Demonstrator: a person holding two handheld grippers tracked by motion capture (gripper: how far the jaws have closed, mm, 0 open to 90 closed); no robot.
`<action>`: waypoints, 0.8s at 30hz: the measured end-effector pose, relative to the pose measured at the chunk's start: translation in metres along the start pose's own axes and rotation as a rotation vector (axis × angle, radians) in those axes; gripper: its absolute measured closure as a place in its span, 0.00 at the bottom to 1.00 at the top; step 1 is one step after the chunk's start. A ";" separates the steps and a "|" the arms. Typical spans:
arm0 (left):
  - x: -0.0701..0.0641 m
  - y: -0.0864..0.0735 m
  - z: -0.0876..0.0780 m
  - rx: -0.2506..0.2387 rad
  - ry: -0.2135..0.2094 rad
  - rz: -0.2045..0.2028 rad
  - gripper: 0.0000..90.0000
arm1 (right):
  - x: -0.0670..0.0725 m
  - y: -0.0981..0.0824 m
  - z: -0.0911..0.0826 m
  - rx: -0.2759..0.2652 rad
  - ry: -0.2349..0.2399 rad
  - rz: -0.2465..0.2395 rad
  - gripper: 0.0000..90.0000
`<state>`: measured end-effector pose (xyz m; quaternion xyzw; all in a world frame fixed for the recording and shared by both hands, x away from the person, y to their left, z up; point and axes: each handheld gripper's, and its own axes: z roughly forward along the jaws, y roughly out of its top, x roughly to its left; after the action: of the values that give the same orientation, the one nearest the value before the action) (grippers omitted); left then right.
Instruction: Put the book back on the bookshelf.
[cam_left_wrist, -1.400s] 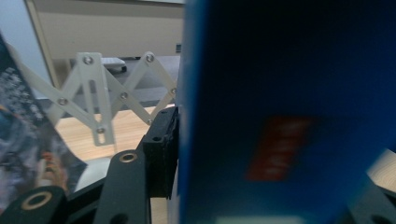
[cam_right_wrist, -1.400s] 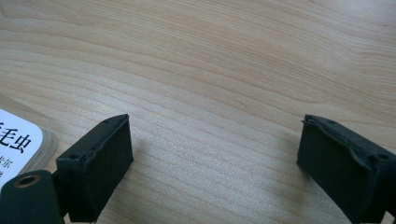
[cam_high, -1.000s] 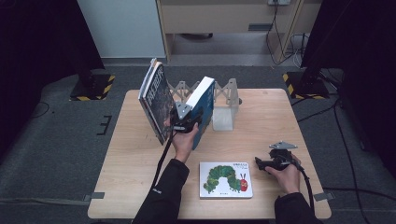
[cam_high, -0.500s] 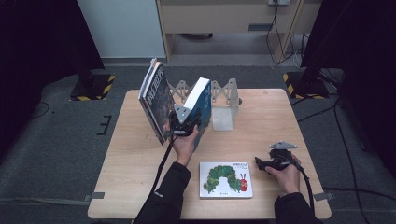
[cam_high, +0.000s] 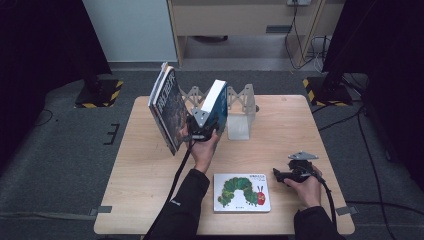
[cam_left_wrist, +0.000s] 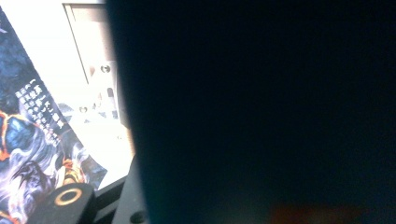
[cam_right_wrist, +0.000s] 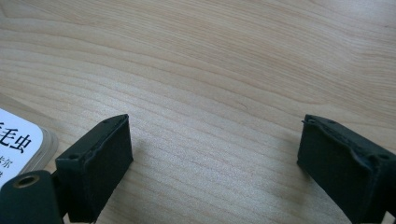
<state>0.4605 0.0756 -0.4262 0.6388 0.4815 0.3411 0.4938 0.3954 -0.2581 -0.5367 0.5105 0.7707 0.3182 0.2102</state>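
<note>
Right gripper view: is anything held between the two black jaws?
No, the right gripper stands open over the bare wooden table, with nothing between its pads.

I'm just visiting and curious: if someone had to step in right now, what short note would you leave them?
Left gripper: shut on the blue book, held upright, tilted, above the table beside the clear rack.
Right gripper: open, nothing between its jaws, resting low near the table's right edge.
Dark picture book: stands tilted at the rack's left.
Caterpillar book: flat near the front edge.
Left to do, probably: seat the blue book, then the caterpillar book.
</note>
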 end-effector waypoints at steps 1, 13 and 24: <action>0.000 0.000 0.001 -0.003 0.000 0.005 0.67 | 0.000 0.000 0.000 0.000 0.000 -0.001 0.11; 0.004 -0.012 -0.008 0.001 -0.061 0.007 0.62 | 0.000 0.000 0.000 -0.001 0.001 -0.001 0.11; 0.003 -0.015 -0.014 0.004 -0.059 0.003 0.66 | 0.000 0.000 0.000 -0.001 0.002 0.001 0.11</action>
<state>0.4446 0.0835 -0.4366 0.6502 0.4667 0.3218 0.5058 0.3952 -0.2577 -0.5367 0.5104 0.7706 0.3191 0.2095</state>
